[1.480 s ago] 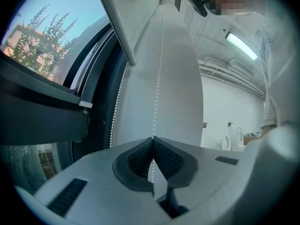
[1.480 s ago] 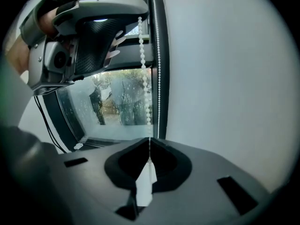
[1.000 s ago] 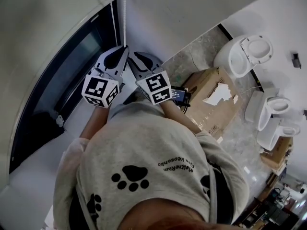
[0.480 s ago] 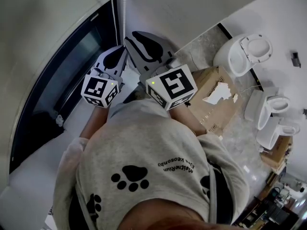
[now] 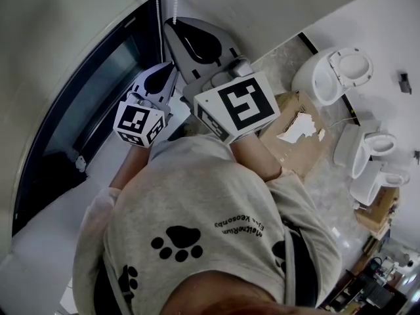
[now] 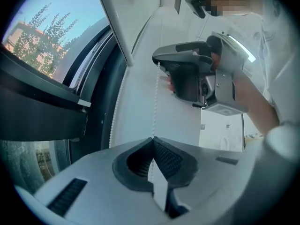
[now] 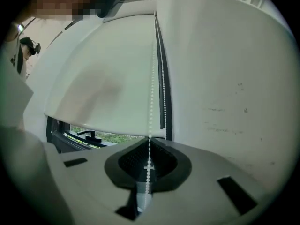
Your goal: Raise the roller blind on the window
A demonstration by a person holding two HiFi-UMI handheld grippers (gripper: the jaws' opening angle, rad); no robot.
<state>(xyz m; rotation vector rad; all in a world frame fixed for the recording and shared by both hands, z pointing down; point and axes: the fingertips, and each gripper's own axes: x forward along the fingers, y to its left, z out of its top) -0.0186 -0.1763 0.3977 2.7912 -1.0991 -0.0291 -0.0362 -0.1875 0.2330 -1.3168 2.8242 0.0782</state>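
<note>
The white roller blind [image 7: 103,78] hangs partway down the window [image 5: 85,104]. Its white bead chain [image 7: 152,74] runs down beside the frame. In the left gripper view the left gripper [image 6: 153,138] is shut on the bead chain [image 6: 155,102], low down. My right gripper [image 5: 172,23] is higher up the chain, above the left gripper [image 5: 170,66]. The right gripper's [image 7: 150,138] jaws are closing, with the chain between them and the tips meeting on it. From the left gripper view the right gripper [image 6: 158,63] shows held by a hand.
A dark window frame [image 6: 42,121] and a window handle [image 7: 87,134] lie left of the chain. A bare wall [image 7: 225,88] is at its right. On the floor to the right are a cardboard box [image 5: 295,136] and several white toilets [image 5: 335,74].
The right gripper has risen along the chain from beside the left gripper to well above it, and its jaws have closed on the chain. The left gripper has stayed put.
</note>
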